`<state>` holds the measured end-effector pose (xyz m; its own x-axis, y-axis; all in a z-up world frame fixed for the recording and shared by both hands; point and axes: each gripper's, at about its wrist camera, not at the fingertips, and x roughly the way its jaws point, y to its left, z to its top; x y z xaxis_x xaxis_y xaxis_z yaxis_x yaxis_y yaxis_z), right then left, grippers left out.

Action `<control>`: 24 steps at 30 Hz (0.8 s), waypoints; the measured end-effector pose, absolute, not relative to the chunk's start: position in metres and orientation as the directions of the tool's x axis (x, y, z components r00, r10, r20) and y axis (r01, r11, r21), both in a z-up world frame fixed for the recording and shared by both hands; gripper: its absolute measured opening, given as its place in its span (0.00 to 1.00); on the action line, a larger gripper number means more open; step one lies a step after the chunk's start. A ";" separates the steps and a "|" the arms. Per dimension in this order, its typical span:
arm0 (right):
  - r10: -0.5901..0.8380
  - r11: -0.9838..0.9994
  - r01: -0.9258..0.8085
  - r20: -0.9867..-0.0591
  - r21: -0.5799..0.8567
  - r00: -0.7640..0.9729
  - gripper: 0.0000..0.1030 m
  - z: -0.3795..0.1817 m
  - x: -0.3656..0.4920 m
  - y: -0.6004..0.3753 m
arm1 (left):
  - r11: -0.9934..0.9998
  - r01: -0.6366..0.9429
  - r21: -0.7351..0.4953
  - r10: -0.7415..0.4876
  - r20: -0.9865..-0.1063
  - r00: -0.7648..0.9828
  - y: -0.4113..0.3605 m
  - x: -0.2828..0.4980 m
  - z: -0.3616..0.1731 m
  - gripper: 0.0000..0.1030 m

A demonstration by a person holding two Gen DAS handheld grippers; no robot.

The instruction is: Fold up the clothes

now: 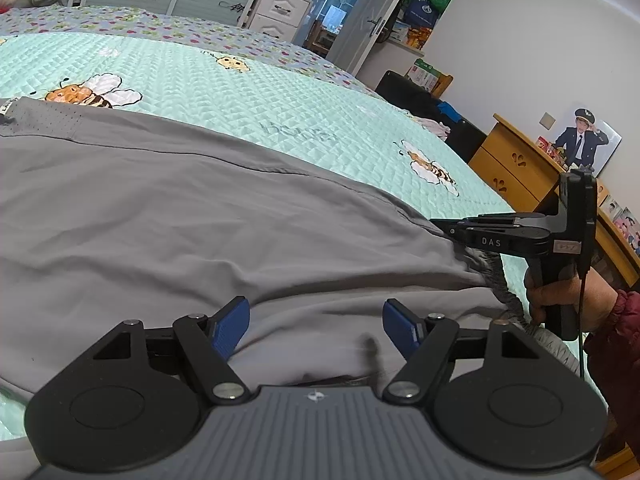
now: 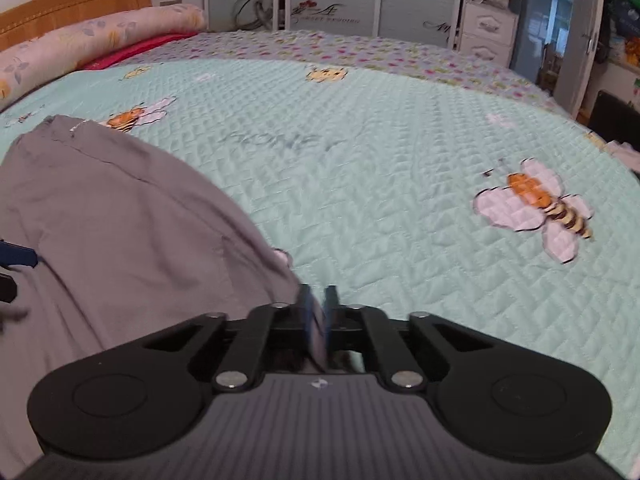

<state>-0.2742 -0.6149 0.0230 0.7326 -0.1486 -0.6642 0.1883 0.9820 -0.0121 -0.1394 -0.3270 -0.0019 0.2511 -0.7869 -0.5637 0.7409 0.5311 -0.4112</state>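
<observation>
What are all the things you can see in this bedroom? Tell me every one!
grey trousers: one, grey, spread on the bed
quilt: one, mint green with bees, covering the bed
long pillow: one, pink flowered, at the headboard
headboard: one, orange wood, far left
white drawers: one, white, beside the wardrobe
wooden cabinet: one, yellow wood, right of the bed
photo: one, person in dark uniform, on the cabinet
left gripper: one, black with blue pads, jaws open over the trousers
right gripper: one, black, jaws shut on the trousers' edge
hand: one, red sleeve, holding the right gripper
</observation>
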 end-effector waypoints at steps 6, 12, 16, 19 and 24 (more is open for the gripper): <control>-0.260 0.956 0.290 -0.611 -0.051 0.748 0.00 0.032 -0.287 -0.616 | 0.535 0.740 -0.408 -0.785 -0.564 0.257 -0.326 -0.141 -0.003 0.74; -0.289 0.933 0.360 -0.628 -0.014 0.723 0.00 0.026 -0.300 -0.634 | 0.532 0.750 -0.393 -0.785 -0.561 0.263 -0.326 -0.143 -0.003 0.74; -0.204 0.947 0.311 -0.599 0.080 0.774 0.11 0.037 -0.302 -0.635 | 0.529 0.750 -0.398 -0.788 -0.557 0.261 -0.325 -0.143 -0.003 0.74; -0.169 0.960 0.271 -0.619 0.074 0.767 0.21 0.038 -0.292 -0.632 | 0.527 0.750 -0.401 -0.791 -0.554 0.260 -0.324 -0.143 -0.003 0.74; -0.125 0.972 0.227 -0.665 0.067 0.736 0.21 0.028 -0.284 -0.628 | 0.523 0.749 -0.406 -0.795 -0.549 0.258 -0.322 -0.143 -0.004 0.74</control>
<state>-0.2844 -0.6283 0.0275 0.7360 -0.1255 -0.6653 0.2266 0.9717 0.0674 -0.1430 -0.3225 -0.0037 0.2582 -0.7951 -0.5487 0.7495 0.5233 -0.4056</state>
